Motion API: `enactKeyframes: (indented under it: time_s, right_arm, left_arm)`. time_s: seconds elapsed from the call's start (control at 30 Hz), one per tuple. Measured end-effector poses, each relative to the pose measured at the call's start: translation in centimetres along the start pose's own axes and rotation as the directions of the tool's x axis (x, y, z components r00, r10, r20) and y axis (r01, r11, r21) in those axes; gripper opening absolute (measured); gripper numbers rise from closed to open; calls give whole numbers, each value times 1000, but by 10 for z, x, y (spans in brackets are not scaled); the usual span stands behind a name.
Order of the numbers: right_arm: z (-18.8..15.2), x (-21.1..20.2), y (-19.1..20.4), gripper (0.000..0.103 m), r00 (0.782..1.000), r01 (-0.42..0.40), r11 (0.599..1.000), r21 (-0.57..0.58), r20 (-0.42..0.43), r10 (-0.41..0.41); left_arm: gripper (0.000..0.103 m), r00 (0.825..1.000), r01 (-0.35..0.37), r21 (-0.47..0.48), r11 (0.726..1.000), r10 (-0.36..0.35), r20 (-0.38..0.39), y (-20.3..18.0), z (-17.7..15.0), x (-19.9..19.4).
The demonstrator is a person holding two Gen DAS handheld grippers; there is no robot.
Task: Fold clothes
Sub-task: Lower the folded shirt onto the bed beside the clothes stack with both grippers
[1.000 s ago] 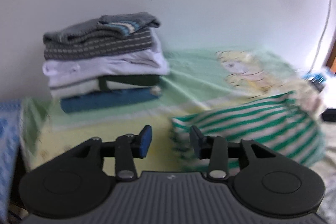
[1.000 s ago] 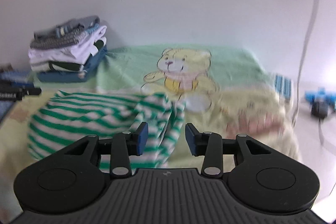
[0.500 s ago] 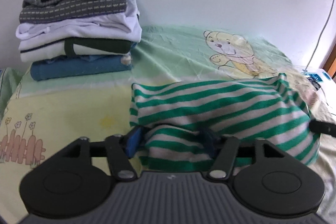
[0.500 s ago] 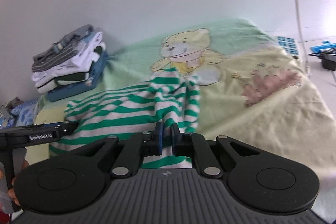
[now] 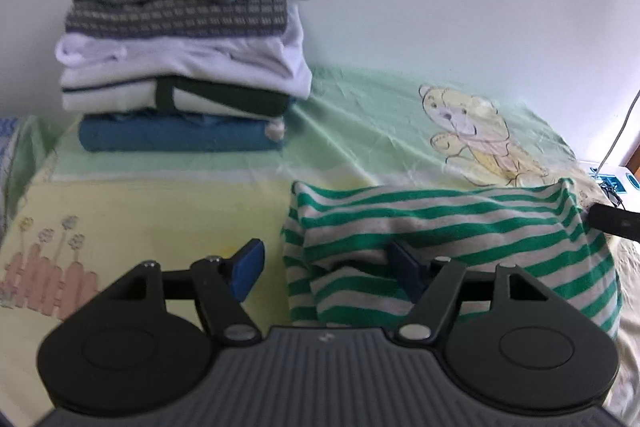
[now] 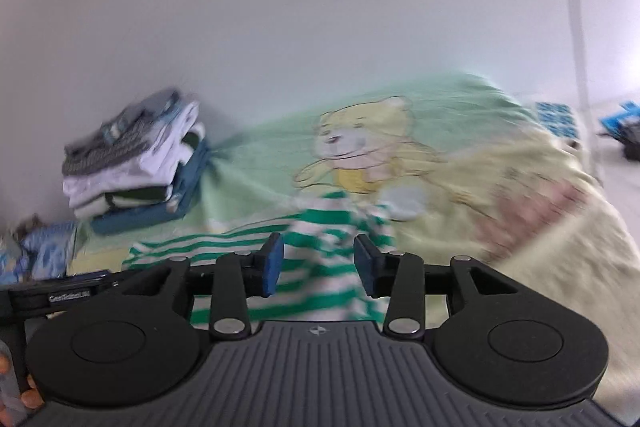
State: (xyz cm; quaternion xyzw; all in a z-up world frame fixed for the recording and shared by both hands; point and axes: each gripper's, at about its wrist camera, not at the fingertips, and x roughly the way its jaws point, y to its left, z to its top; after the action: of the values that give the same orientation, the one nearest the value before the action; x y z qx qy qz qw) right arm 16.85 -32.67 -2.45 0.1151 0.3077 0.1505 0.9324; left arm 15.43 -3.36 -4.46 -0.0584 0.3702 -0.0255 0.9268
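The green-and-white striped knit garment (image 5: 452,239) lies bunched in the lower right of the left wrist frame, on a pale green and yellow bed sheet printed with a yellow teddy bear (image 5: 400,131). In the right wrist frame the same garment (image 6: 256,247) sits in the lower centre, just behind the fingers.

The left gripper (image 5: 328,271) is released, its jaws spread wide: the left blue pad (image 5: 249,269) hangs over bare yellow sheet, the right pad (image 5: 405,273) stands against a fold of the striped cloth, and the garment's left edge lies in the gap without being pinched. The right gripper (image 6: 318,265) is also released; its jaws have just been opening, and striped cloth shows between the two blue pads (image 6: 272,263) with no squeeze on it, though blur softens the detail there.

A stack of folded clothes (image 5: 184,67), grey knit on top, then white, dark green-trimmed and blue at the bottom, stands against the white wall in the upper left of the left wrist frame, well apart from the striped garment. In the right wrist frame that stack (image 6: 136,163) is at middle left.

The dark body of the other handheld tool (image 6: 60,295) crosses the lower left of the right wrist frame, fingertips (image 6: 28,393) beneath it. A white cable (image 6: 576,39) runs down the wall at right.
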Motion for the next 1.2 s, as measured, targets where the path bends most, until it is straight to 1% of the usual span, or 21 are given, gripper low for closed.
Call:
enactKeyframes:
  time_s: [0.07, 0.13, 0.23, 0.33, 0.47, 0.53, 0.57, 0.6, 0.63, 0.67, 0.7, 0.73, 0.77, 0.83, 0.87, 0.97, 1.07, 1.1, 1.13, 1.17, 1.2]
  right_arm:
    - [-1, 21, 3, 39, 999, 33, 999, -20, -30, -34]
    - [0, 39, -3, 7, 996, 75, 997, -1, -55, -75]
    - [1, 58, -17, 6, 991, 115, 993, 20, -74, -114]
    - [5, 72, -15, 5, 985, 162, 986, -25, -62, -164]
    - [4, 80, -17, 5, 987, 144, 989, -41, -67, -146]
    - [0, 74, -16, 10, 988, 141, 986, -90, -47, -145]
    - [-1, 69, -17, 14, 989, 141, 984, -112, -39, -146]
    - [0, 61, -20, 34, 988, 150, 983, -109, -30, -154]
    - [1, 51, -26, 51, 987, 161, 984, -77, -10, -162]
    - [1, 40, -32, 51, 986, 169, 985, -36, 16, -169]
    - [2, 29, -37, 45, 984, 173, 985, -2, 41, -172]
    - [3, 19, -37, 40, 984, 163, 987, 8, 67, -163]
    - [3, 10, -35, 39, 985, 147, 989, 4, 96, -147]
    - [2, 1, -19, 33, 985, 118, 991, -56, 130, -110]
    - [1, 2, -9, 32, 987, 107, 989, -98, 130, -94]
    - [-5, 21, 18, 26, 993, 83, 972, -219, 96, -63]
    - [-10, 48, 20, 21, 994, 108, 960, -259, 63, -95]
    - [-11, 57, 18, 16, 991, 130, 954, -271, 57, -119]
    - [-12, 63, 11, 16, 988, 156, 952, -264, 53, -147]
    - [-13, 70, 2, 17, 984, 179, 953, -245, 45, -174]
    - [-14, 72, -7, 18, 985, 173, 963, -209, 44, -167]
  left_arm:
    - [80, 1000, -20, 23, 1000, 20, 1, -5, 0, 6]
    - [83, 999, -33, 34, 999, 32, 8, -7, 0, 11]
    - [86, 999, -38, 33, 999, 38, 13, -10, 3, 21]
    - [96, 999, -51, 24, 998, 51, -7, -10, 2, 38]
    - [100, 999, -35, -30, 999, 35, -9, 0, -4, 40]
    - [100, 1000, -23, -43, 999, 23, -13, 6, -5, 37]
    - [96, 1000, -20, -45, 999, 20, -8, 9, -4, 33]
    - [93, 1000, -17, -44, 999, 17, 7, 12, -2, 26]
    - [85, 999, -11, -38, 999, 13, 30, 14, 1, 17]
    - [79, 998, -19, -30, 999, 20, 59, 15, 3, 7]
    - [74, 995, -40, -19, 999, 41, 93, 14, 6, -3]
    - [66, 991, -57, -11, 998, 58, 124, 14, 9, -11]
    - [62, 988, -59, -13, 998, 60, 144, 13, 12, -17]
    - [55, 985, -39, -12, 999, 41, 167, 6, 18, -21]
    - [55, 985, -28, -5, 1000, 29, 172, 0, 20, -21]
    - [50, 985, -98, 58, 993, 89, 145, -21, 14, 2]
    - [53, 985, -154, 80, 985, 147, 88, -28, 7, 32]
    - [57, 982, -172, 80, 982, 165, 94, -27, 6, 37]
    - [66, 979, -189, 80, 979, 181, 97, -26, 6, 42]
    - [71, 978, -197, 78, 977, 189, 92, -25, 6, 45]
    - [72, 978, -196, 67, 978, 190, 84, -22, 7, 49]
